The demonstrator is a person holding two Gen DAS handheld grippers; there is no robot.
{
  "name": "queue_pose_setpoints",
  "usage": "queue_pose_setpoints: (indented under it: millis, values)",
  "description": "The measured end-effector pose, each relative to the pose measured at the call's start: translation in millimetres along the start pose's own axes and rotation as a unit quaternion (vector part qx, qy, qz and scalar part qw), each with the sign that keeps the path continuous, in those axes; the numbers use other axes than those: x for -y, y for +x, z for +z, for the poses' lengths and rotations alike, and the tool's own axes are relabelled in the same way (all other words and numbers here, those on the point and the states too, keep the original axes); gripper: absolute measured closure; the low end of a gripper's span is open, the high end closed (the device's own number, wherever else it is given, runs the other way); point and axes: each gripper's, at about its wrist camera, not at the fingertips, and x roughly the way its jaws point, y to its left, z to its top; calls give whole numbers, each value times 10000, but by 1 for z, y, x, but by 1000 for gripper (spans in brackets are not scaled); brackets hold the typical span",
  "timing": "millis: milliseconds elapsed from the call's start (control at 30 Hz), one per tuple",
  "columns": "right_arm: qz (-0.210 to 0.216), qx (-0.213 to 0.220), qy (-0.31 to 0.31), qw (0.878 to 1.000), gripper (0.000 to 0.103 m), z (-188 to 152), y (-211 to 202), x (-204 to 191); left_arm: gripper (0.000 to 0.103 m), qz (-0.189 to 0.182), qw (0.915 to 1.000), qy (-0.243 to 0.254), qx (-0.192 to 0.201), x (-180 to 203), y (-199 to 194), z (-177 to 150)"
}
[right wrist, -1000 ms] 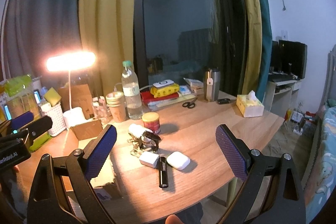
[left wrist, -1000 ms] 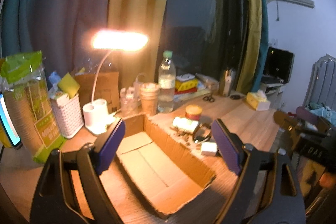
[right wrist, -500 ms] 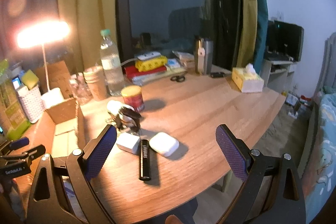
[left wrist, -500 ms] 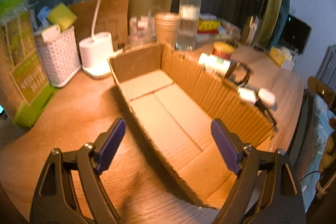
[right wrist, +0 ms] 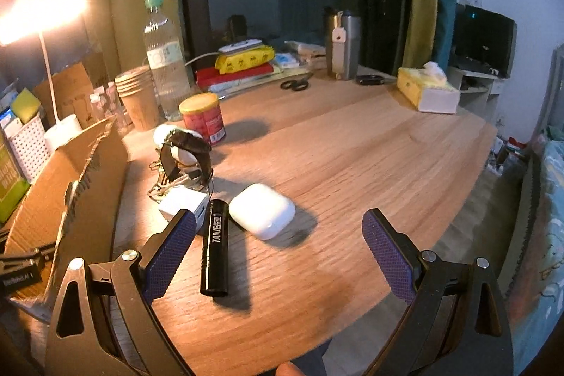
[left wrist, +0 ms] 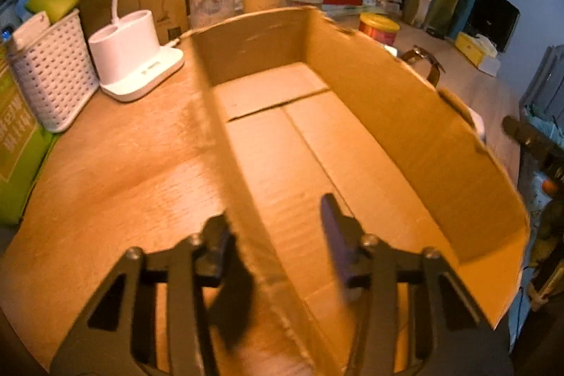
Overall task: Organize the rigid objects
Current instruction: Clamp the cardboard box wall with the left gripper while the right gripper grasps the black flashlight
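An open, empty cardboard box (left wrist: 352, 136) lies on the wooden desk. My left gripper (left wrist: 275, 245) straddles the box's near left wall (left wrist: 246, 199), one finger outside and one inside, jaws partly closed with gaps still showing. My right gripper (right wrist: 278, 245) is open and empty, low over the desk. Between its fingers lie a black flashlight (right wrist: 215, 249) and a white earbud case (right wrist: 262, 210). Behind them are a white charger cube (right wrist: 183, 205), a watch on a white stand (right wrist: 185, 154), keys and a red can (right wrist: 202, 117). The box wall (right wrist: 63, 196) shows at left.
A white lamp base (left wrist: 134, 59), white basket (left wrist: 49, 69) and green package (left wrist: 14, 143) stand left of the box. Paper cups (right wrist: 137, 97), a water bottle (right wrist: 162, 59), books, scissors (right wrist: 294, 83), a steel flask (right wrist: 343, 46) and a tissue box (right wrist: 428, 87) line the back.
My left gripper dropped down onto the box's left wall and its jaws narrowed around it. My right gripper moved down and forward toward the flashlight and earbud case.
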Motion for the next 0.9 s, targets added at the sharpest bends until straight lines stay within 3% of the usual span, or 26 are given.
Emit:
queue_pose_setpoints:
  millis: [100, 167, 233, 433, 533, 700, 900]
  values:
    - [-10, -174, 26, 9998, 6, -3, 16, 1, 72, -56, 10000, -56, -56, -8, 8, 8]
    - [14, -257, 37, 9997, 6, -6, 21, 0, 82, -72, 9999, -95, -27, -13, 11, 13]
    - [74, -271, 3, 9996, 6, -8, 21, -3, 84, -139, 9998, -173, 13, -17, 13, 13]
    - [198, -340, -286, 9988, 21, -13, 19, -23, 89, -359, 9989, -310, 50, -24, 14, 12]
    - [212, -417, -389, 9981, 33, -16, 23, -32, 89, -361, 9986, -374, 136, -25, 13, 12]
    - [205, -532, -581, 9967, 43, -20, 30, -46, 89, -384, 9982, -449, 130, -26, 13, 11]
    - [188, -543, -570, 9967, 73, -22, 33, -48, 89, -333, 9980, -512, 142, -27, 12, 9]
